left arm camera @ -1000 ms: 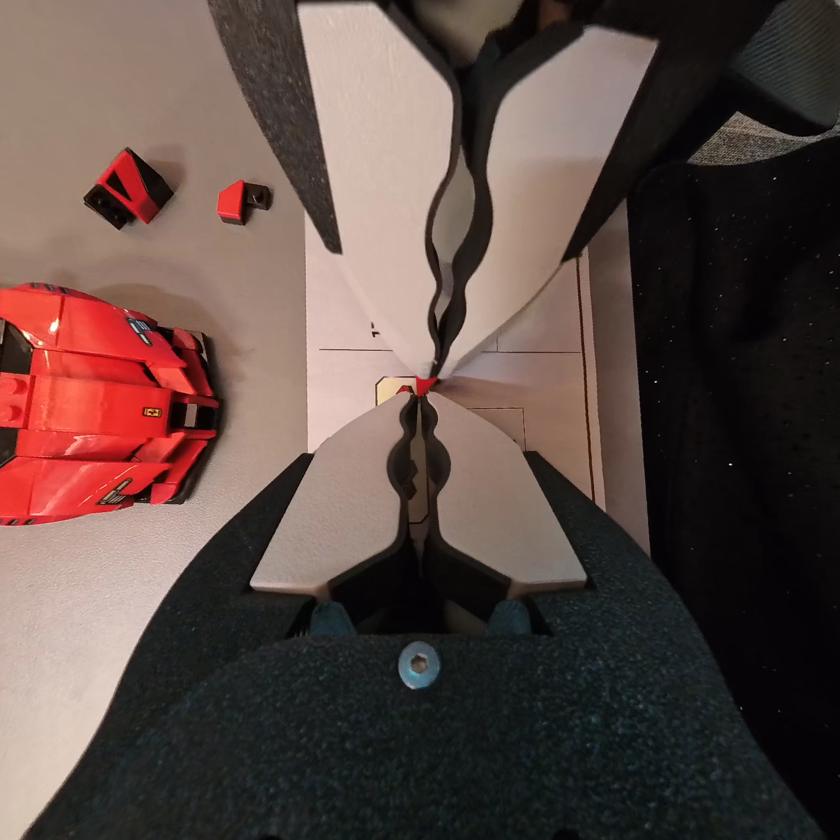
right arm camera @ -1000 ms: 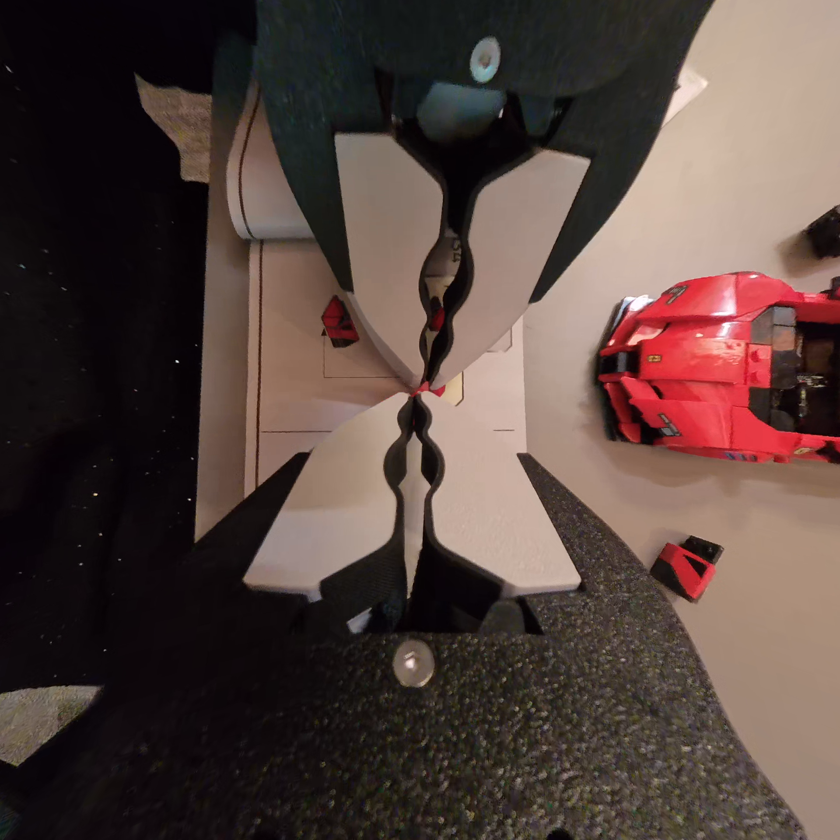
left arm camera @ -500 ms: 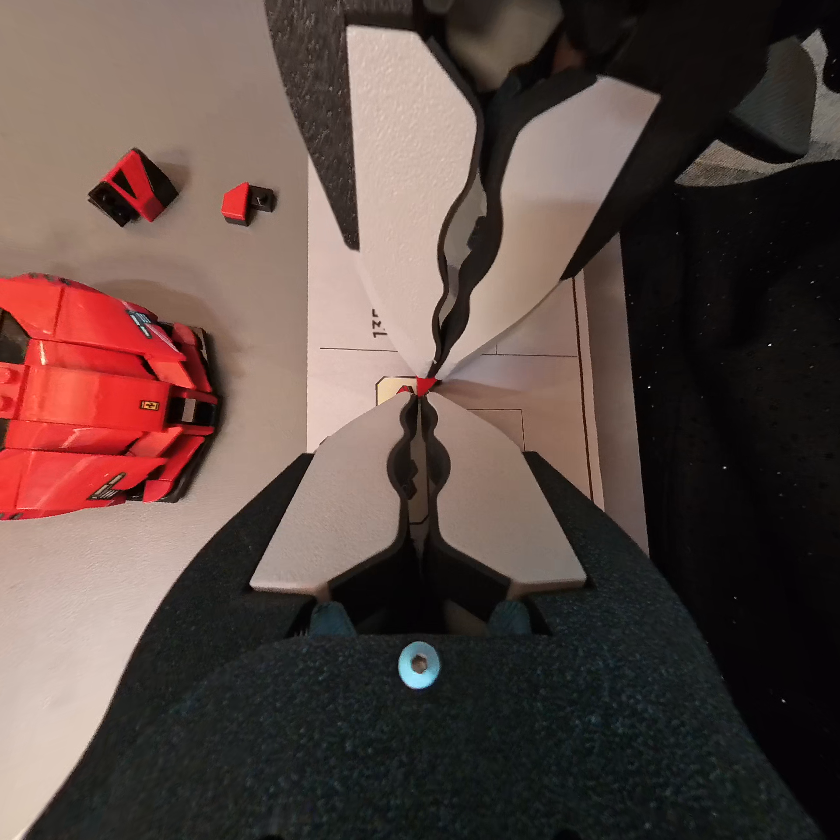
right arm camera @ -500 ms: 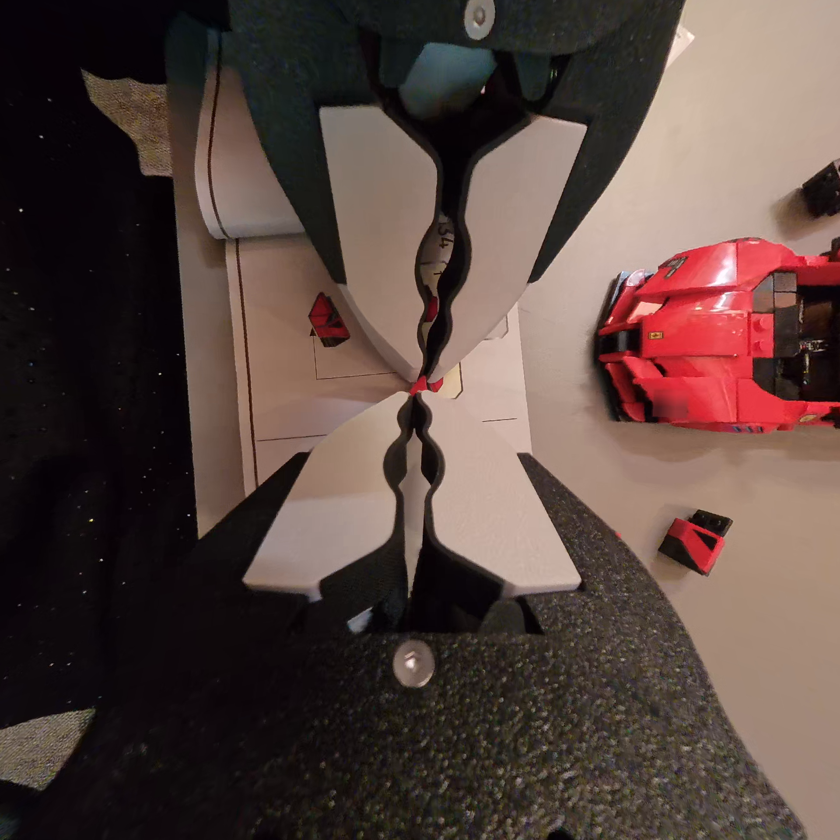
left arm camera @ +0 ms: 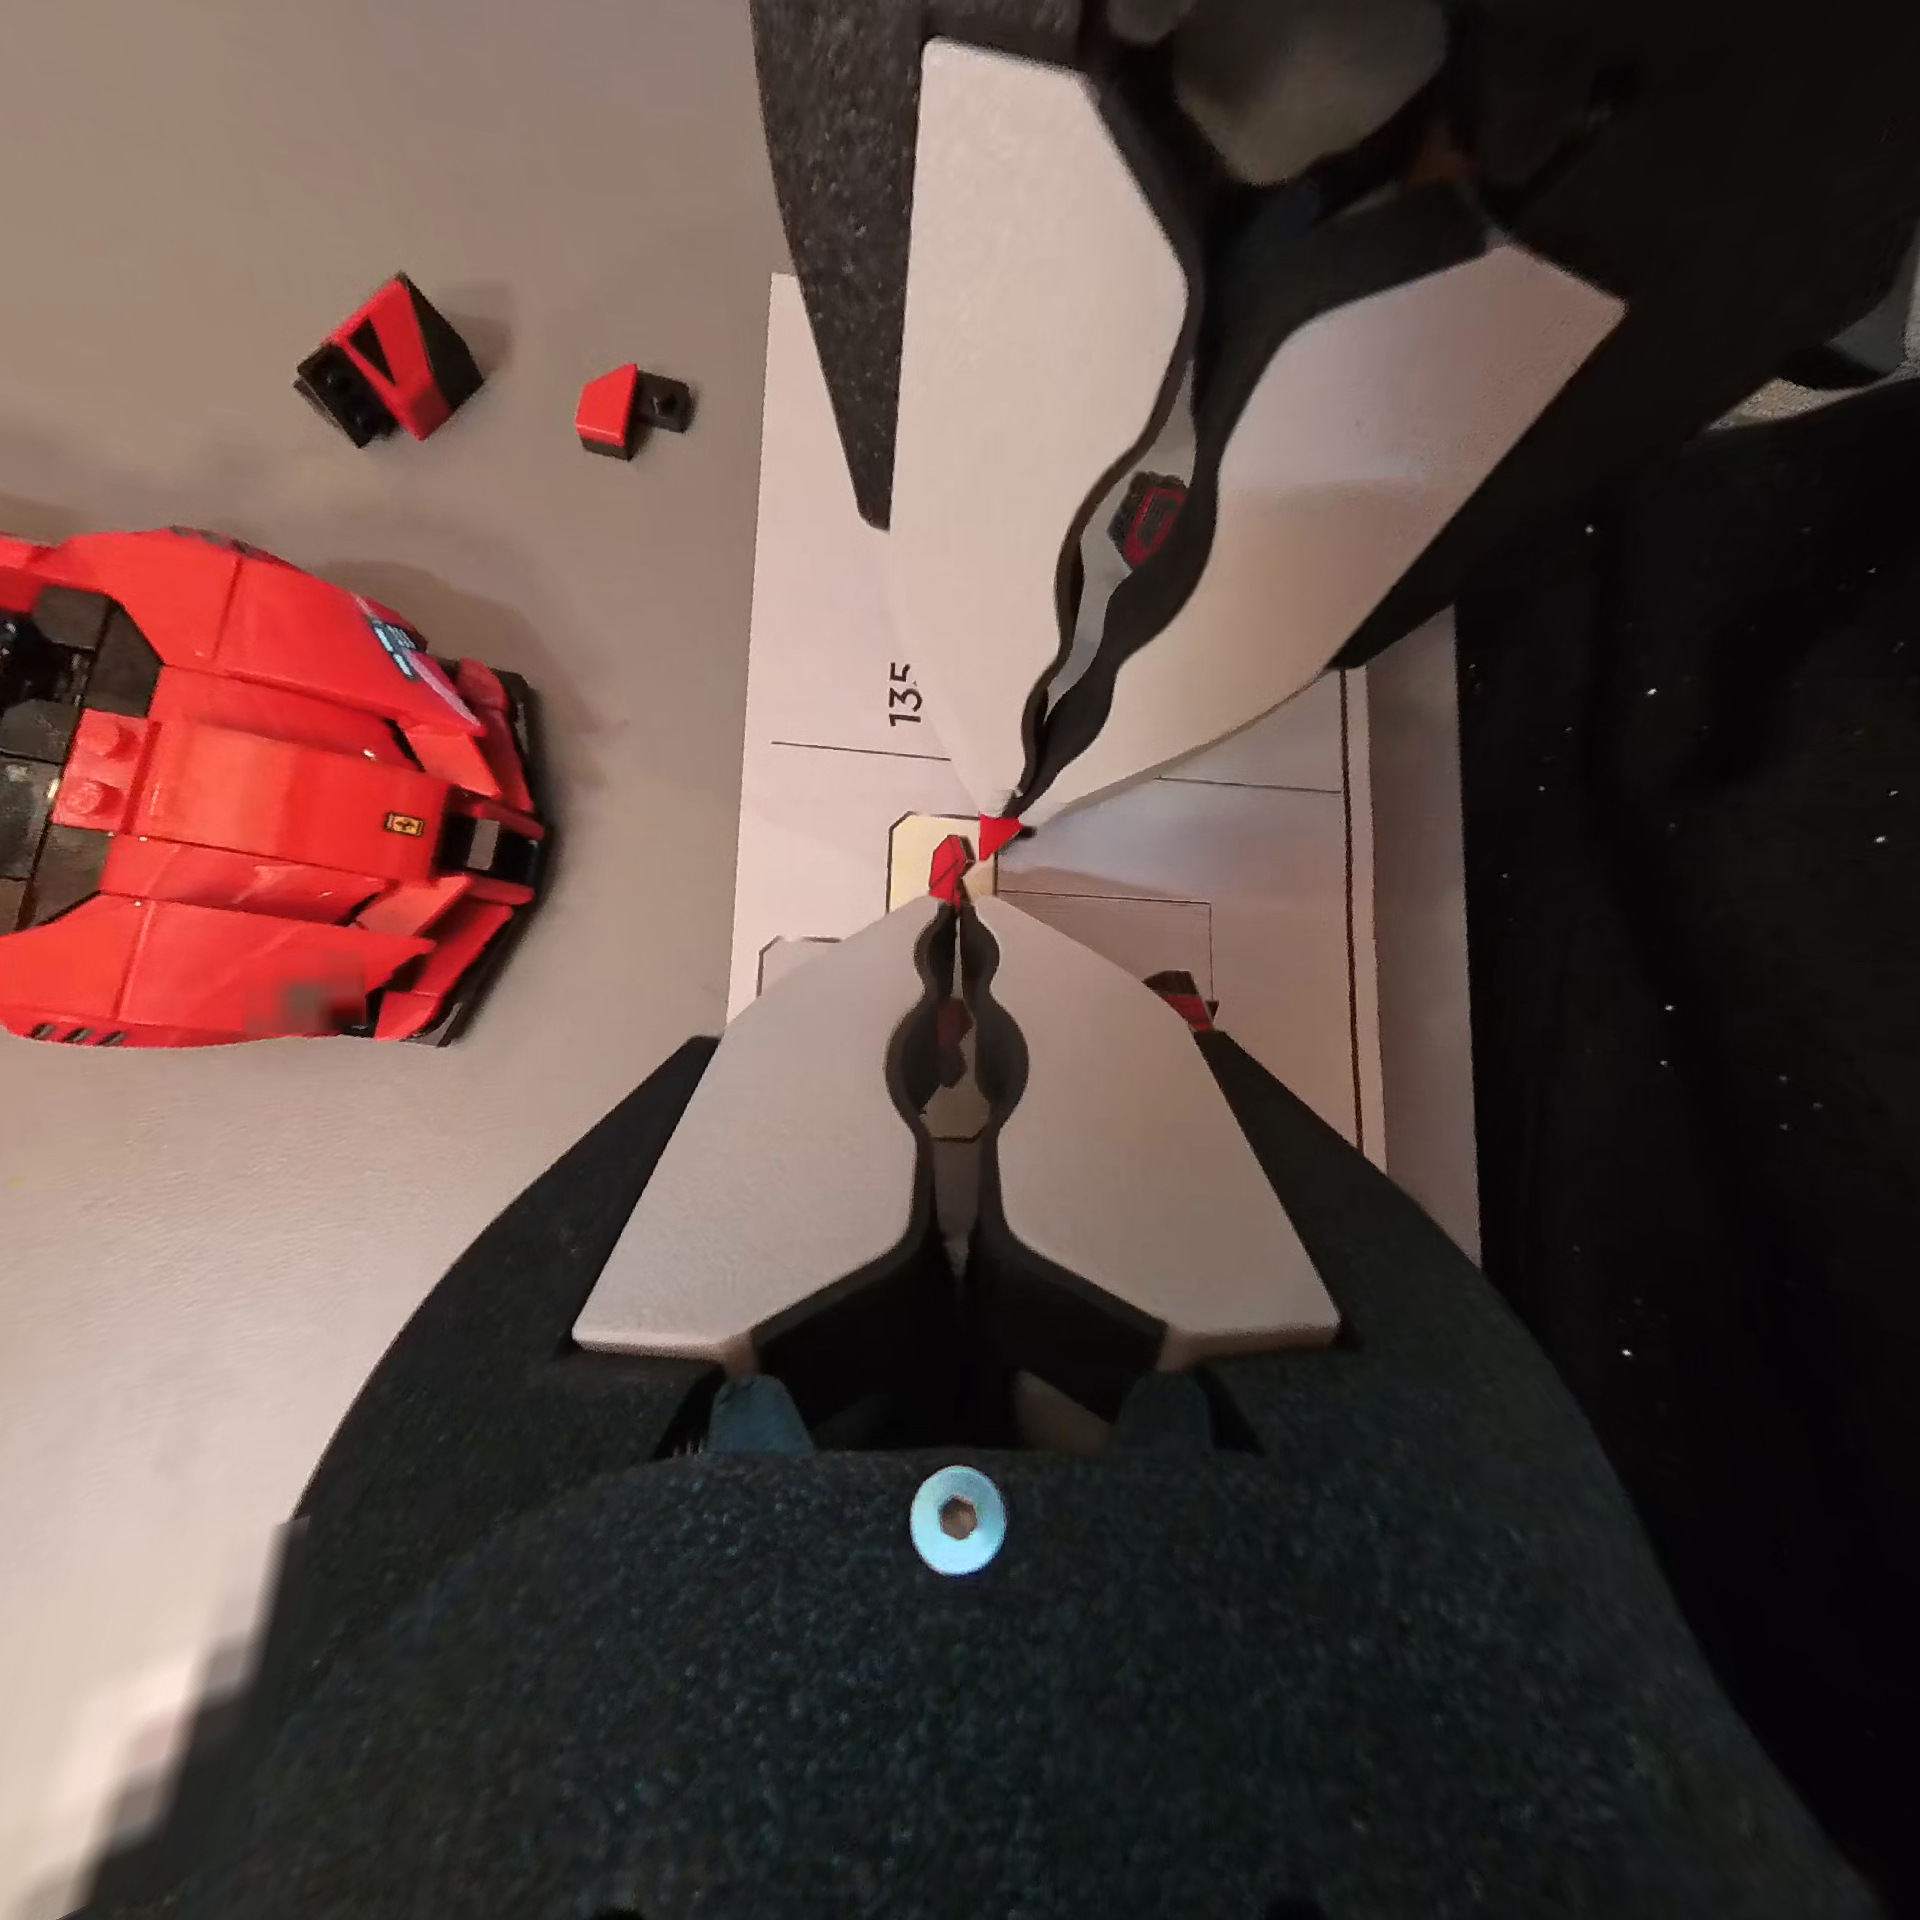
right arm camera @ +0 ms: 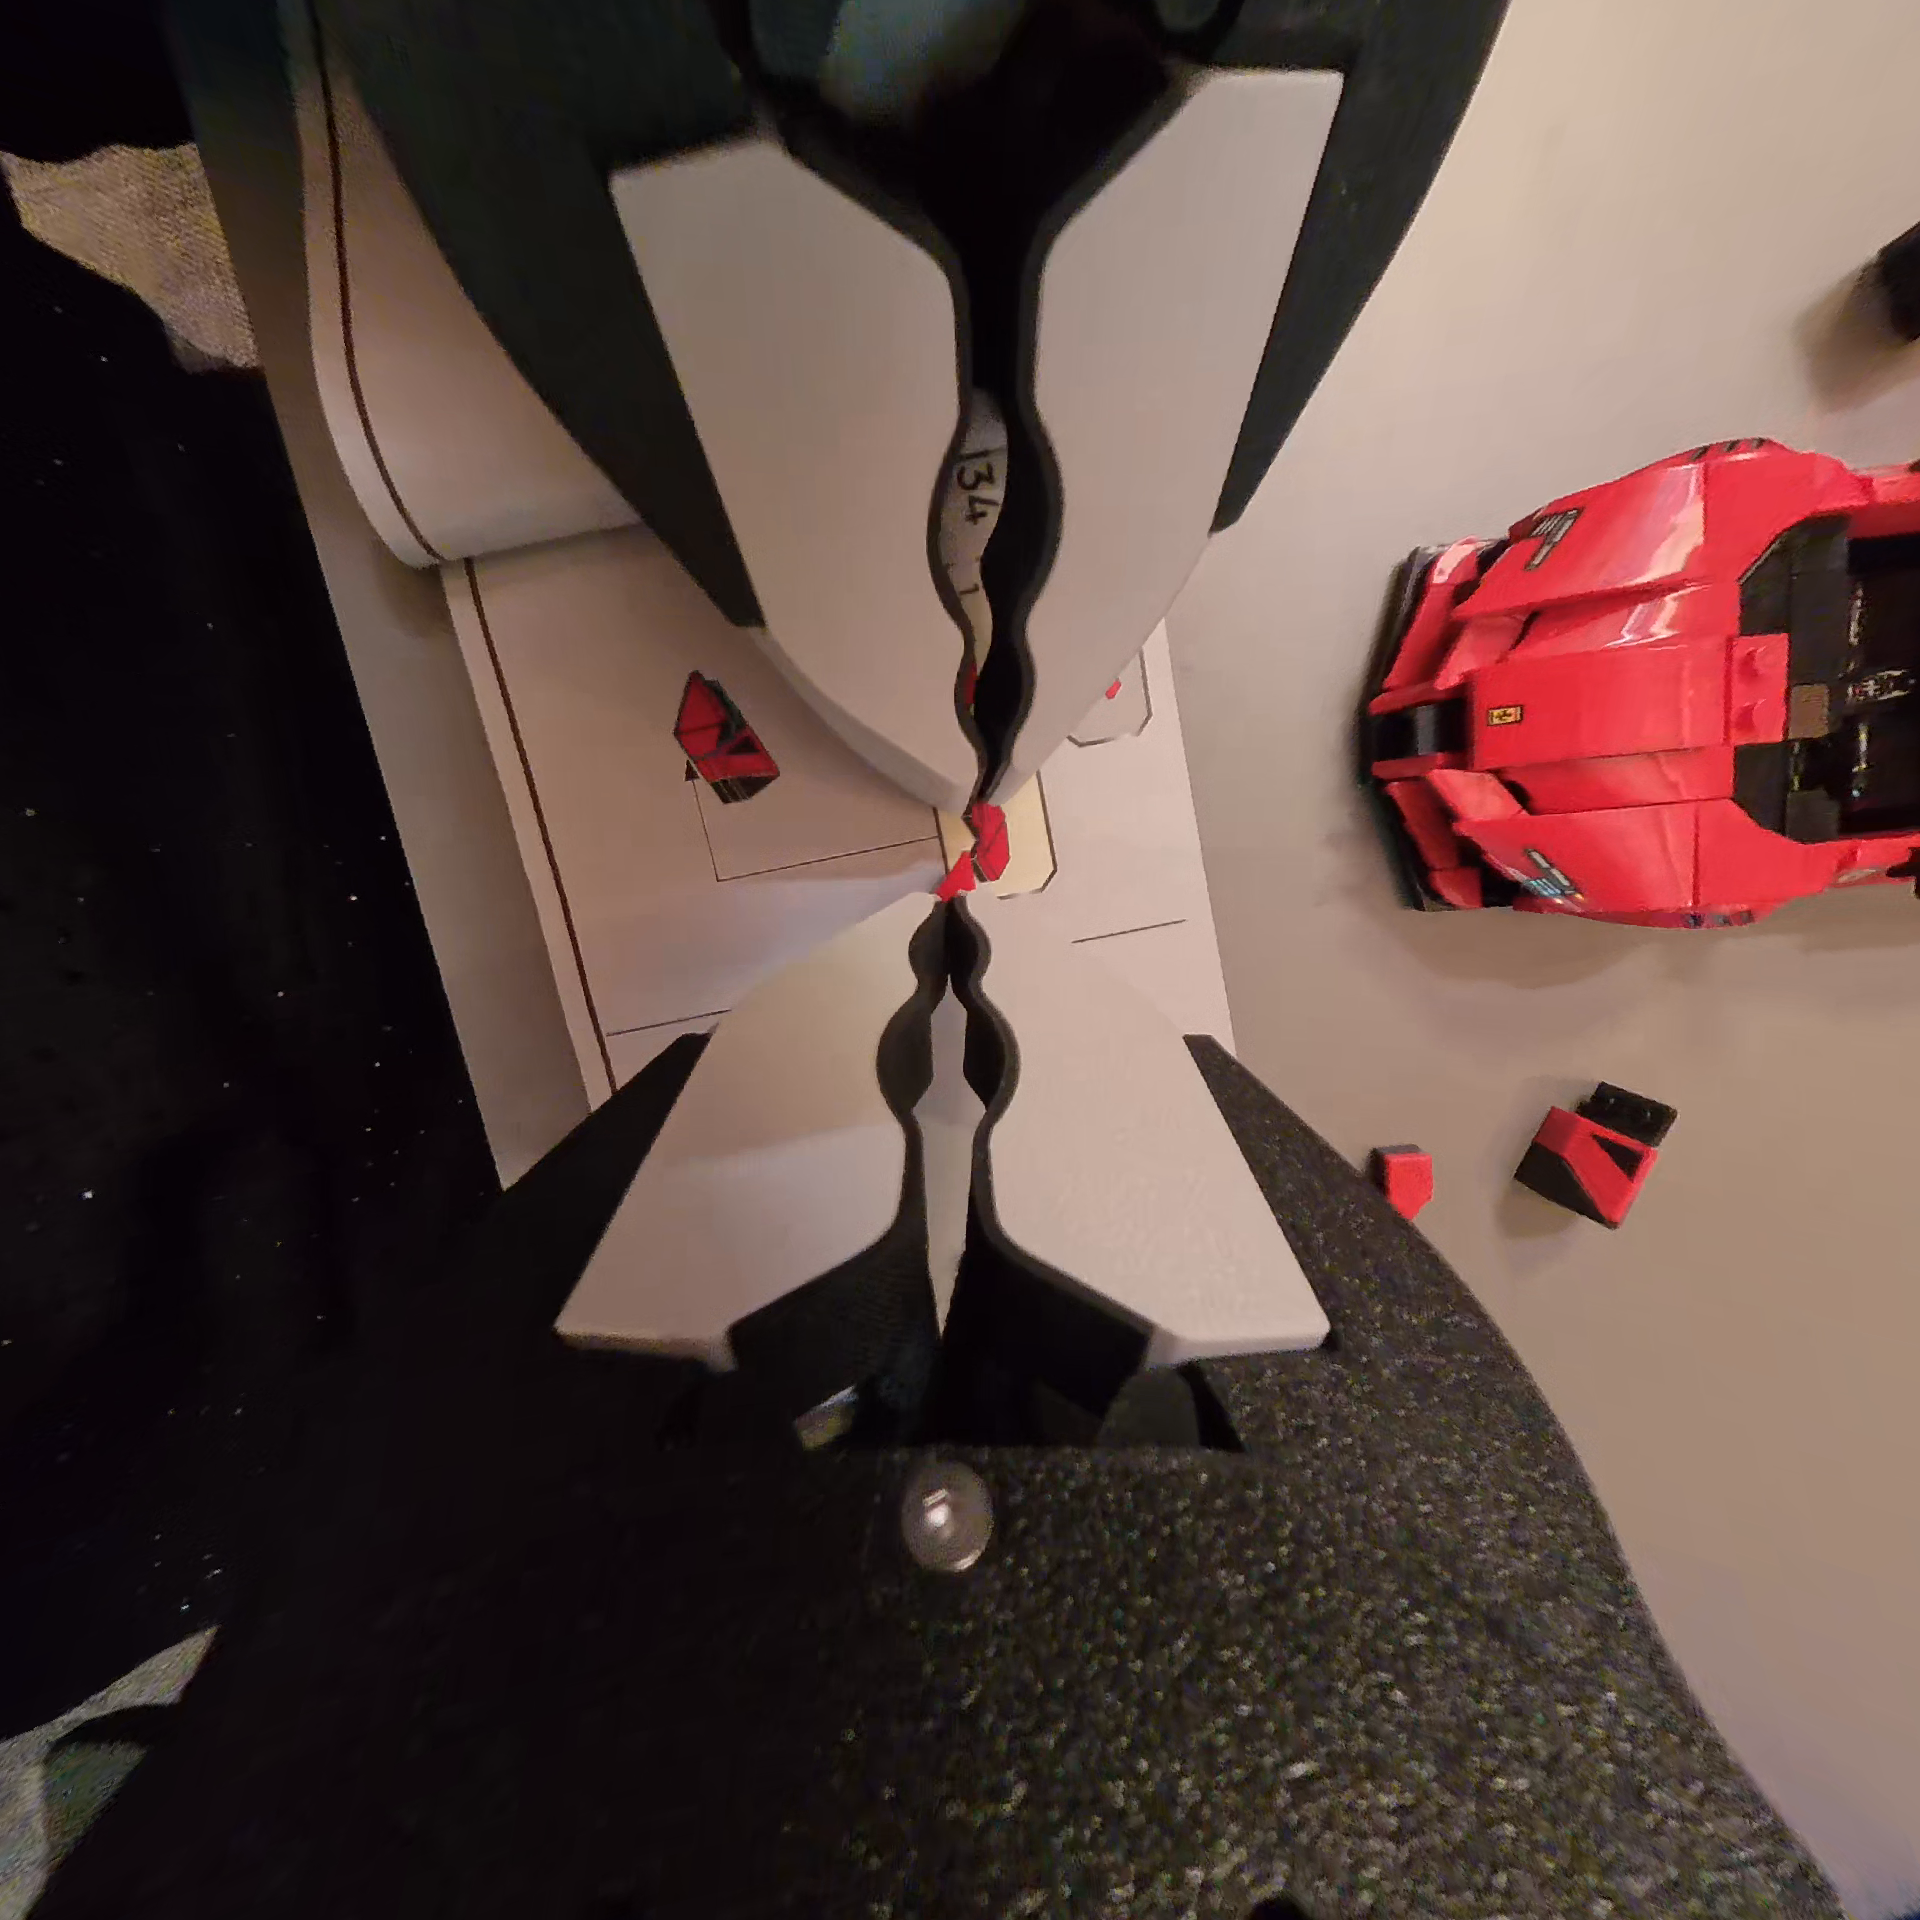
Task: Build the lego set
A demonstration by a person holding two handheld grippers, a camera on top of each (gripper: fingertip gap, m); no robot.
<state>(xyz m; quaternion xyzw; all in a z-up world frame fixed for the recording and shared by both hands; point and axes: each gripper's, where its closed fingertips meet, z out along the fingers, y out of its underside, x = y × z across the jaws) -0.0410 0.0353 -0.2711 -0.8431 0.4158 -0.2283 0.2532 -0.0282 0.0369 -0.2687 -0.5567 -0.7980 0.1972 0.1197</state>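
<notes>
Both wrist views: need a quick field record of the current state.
left hand-held gripper: shut; held part not discernible
right hand-held gripper: shut on small red piece
gripper relation: tips nearly meeting above instruction booklet
red car: on table, not gripped
loose parts: black-red wedge, small red-black part, both on table

Left gripper [left arm camera: 956, 902] enters from 6 o'clock, tips meeting, jaws closed to a thin wavy slit. Right gripper [left arm camera: 1006, 821] comes in opposite from 12–1 o'clock, canted slightly, jaws also closed, tips nipping a small red piece [left arm camera: 997, 831]. The two grippers sit tip to tip, nearly touching.
</notes>
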